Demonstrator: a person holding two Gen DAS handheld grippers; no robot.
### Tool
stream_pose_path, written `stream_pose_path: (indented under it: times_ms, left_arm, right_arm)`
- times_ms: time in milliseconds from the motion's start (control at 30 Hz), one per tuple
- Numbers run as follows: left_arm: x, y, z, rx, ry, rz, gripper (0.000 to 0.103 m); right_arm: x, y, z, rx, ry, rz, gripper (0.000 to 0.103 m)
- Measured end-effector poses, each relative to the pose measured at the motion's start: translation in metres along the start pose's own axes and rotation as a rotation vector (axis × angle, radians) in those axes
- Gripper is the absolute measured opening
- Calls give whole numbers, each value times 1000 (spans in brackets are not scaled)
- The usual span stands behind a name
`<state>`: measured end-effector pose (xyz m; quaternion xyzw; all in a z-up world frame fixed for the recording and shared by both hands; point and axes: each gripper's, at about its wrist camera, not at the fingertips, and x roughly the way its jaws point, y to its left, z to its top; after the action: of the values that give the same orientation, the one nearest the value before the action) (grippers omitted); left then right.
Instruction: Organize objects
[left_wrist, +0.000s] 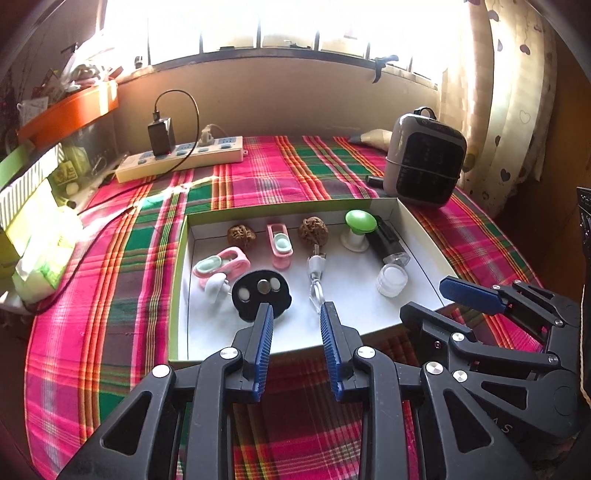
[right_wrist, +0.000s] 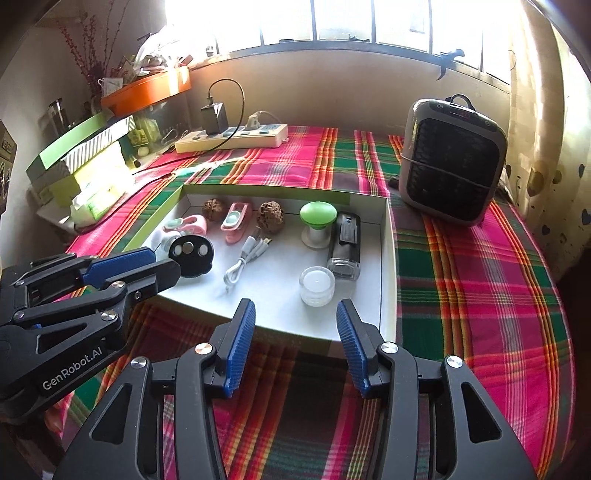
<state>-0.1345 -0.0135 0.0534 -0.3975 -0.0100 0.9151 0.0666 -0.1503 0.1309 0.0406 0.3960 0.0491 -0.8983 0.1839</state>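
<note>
A shallow white box (left_wrist: 417, 236) (right_wrist: 388, 258) with green walls lies on the plaid cloth. In it are two walnuts (left_wrist: 241, 235) (left_wrist: 313, 229), two pink clips (left_wrist: 280, 245) (left_wrist: 221, 265), a black disc (left_wrist: 261, 293) (right_wrist: 192, 254), a white cable (left_wrist: 316, 273) (right_wrist: 243, 264), a green-capped knob (left_wrist: 359, 226) (right_wrist: 317, 218), a black device (left_wrist: 386, 240) (right_wrist: 345, 240) and a small clear jar (left_wrist: 391, 279) (right_wrist: 317, 285). My left gripper (left_wrist: 297, 312) is open and empty over the box's near edge, by the disc. My right gripper (right_wrist: 295, 310) is open and empty, just before the jar.
A grey heater (left_wrist: 424, 162) (right_wrist: 452, 162) stands at the back right. A power strip (left_wrist: 181, 157) (right_wrist: 232, 138) with a charger lies at the back. Boxes and tissue packs (left_wrist: 40, 258) (right_wrist: 96, 173) crowd the left edge. A curtain hangs at right.
</note>
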Motion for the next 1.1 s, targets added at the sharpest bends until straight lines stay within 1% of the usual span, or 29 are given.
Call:
stream_pose_path:
  times_ms: [67,267,367,500,600,867,967,1100]
  left_arm:
    - [-5,-1,-6,1,-6,30,25]
    - [-14,1,-26,-27,9,49,26]
    - [-16,1,-39,-39,26,51,27]
    - [-12,-2,-57,-33,67,69,27]
    - [-12,-3,-69,-31,77,93,27]
    - [-16,-4,-82,-50,79,137,27]
    - [-17,-6,-85,-52,77,152,27]
    - [-18,-7,-87,-68,73,152,29]
  right_arm:
    - [-5,3,-4,-1,-6,4,47]
    - [-17,10,-16,0,-15,5,48]
    - [-17,13,-27,0,1,10,53]
    - [-14,14,-41,9,30,12,53]
    - [-13,12,-51,19,53,13,53]
    - [-15,8,-67,19,82,-12,53]
    - [-18,8,-71,11,77,-27,54]
    - [-20,8,-75,13,72,-34,54]
